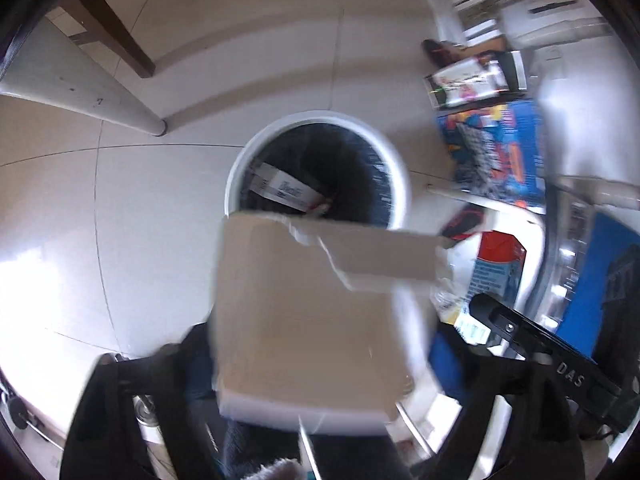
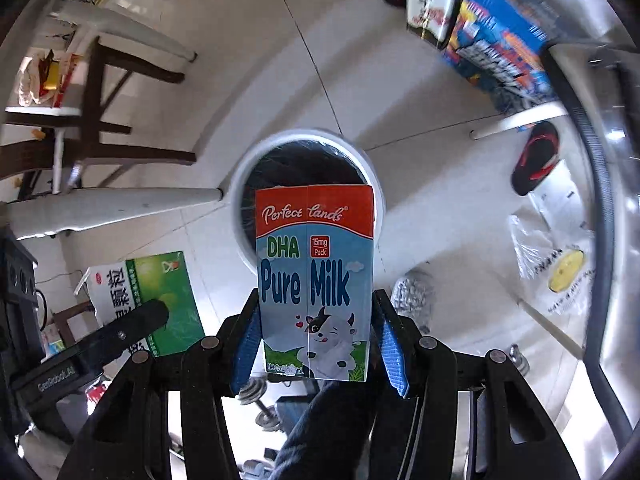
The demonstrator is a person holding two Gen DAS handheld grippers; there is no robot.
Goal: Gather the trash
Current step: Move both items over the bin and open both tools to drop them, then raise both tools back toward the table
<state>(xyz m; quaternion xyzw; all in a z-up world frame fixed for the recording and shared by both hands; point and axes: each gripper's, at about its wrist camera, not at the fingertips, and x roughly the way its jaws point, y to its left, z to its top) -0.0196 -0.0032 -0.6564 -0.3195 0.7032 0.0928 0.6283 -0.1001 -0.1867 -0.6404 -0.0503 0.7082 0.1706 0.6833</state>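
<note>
The right claw (image 2: pixel 316 332) clamps the milk carton (image 2: pixel 316 280) above the bin (image 2: pixel 240 184) for dropping, while the left claw (image 1: pixel 316 360), spread wide, frees a box (image 1: pixel 304 320) there.

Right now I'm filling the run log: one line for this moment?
left tongs: open, cardboard box between them | right tongs: shut on milk carton | both above white bin

Plain carton (image 1: pixel 312 320) and milk carton (image 2: pixel 316 280) above bin (image 1: pixel 240 168)
</note>
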